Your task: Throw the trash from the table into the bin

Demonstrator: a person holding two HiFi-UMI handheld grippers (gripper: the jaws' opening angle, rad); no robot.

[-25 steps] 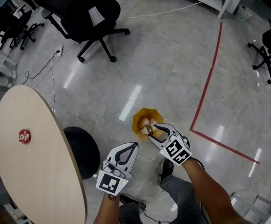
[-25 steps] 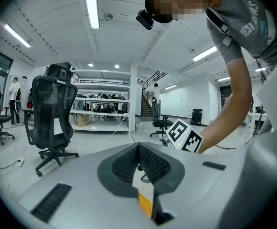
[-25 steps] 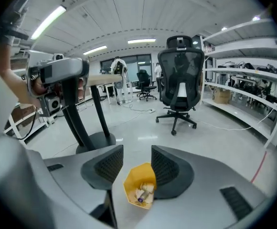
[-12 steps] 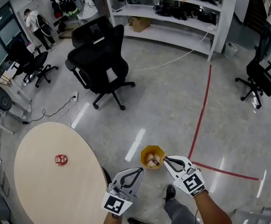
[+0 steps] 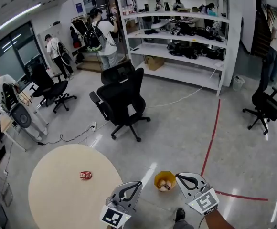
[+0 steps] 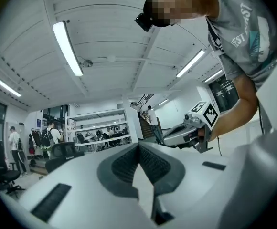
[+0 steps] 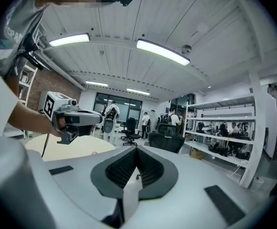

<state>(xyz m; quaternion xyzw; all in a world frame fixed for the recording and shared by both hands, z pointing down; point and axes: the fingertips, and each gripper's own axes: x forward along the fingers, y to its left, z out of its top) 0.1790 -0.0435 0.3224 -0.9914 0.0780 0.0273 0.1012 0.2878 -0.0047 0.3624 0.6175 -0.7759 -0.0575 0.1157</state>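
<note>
Rising away from the grey polished floor (image 5: 176, 128), the head view now takes in the whole room, where a second ago it looked close down on the bin. The round pale wooden table (image 5: 62, 194) fills the lower left, with a black office chair (image 5: 122, 97) standing beyond it.

The yellow eight-sided bin (image 5: 167, 174) sits on the floor near the table's right edge, with pale scraps lying inside it. Both tools have come up from it and now point out level.

The right gripper (image 5: 177, 175), whose jaws stood apart over the bin a second ago, is clenched with nothing between them. The left gripper (image 5: 139, 183) is likewise closed on nothing, pad against pad.

One red crumpled wrapper (image 5: 85, 175) is left on the table, well apart from both grippers and from the bin.

So a drop looks finished and the hands are free. The job is not done. The wrapper is likely the next thing to fetch, and a gripper must open before reaching for it.
</note>
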